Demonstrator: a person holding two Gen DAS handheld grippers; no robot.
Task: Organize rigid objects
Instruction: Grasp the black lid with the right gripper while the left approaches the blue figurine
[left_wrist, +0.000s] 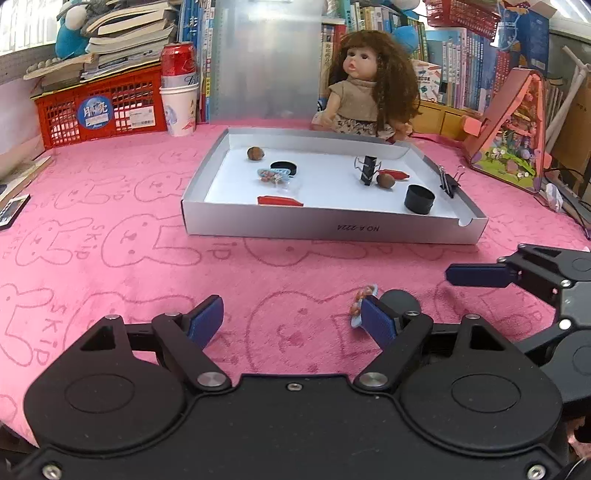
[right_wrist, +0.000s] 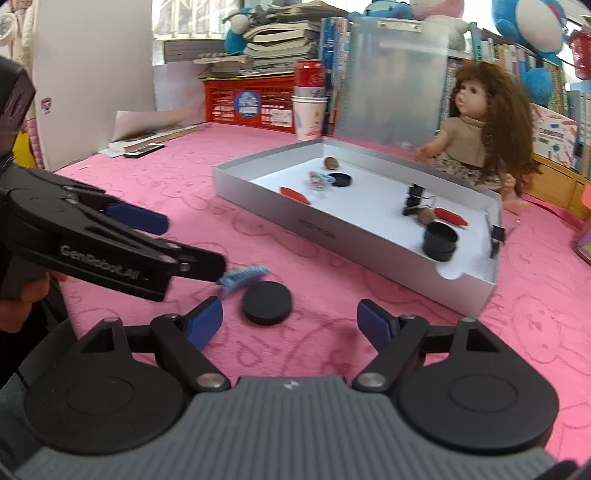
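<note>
on the pink cloth (right_wrist: 332, 258), before the tray (right_wrist: 354, 236) marked "no a-2224", a flat black disc (right_wrist: 266, 302) lies beside a blue comb (right_wrist: 242, 276) whose long axis runs toward the left gripper (right_wrist: 192, 243), branded "genrobot.ai"; both grippers, right gripper (right_wrist: 290, 323) included, stand open, empty.

You're in a lived-in home study or child's room: behind the doll (left_wrist: 364, 83) run rows of books (left_wrist: 476, 70), blue plush toys (right_wrist: 532, 33) above her, a bunny-print pink cloth (left_wrist: 110, 206) covering the tabletop before her.

Open tongs (left_wrist: 293, 321) nr hair clip (left_wrist: 360, 301)
</note>
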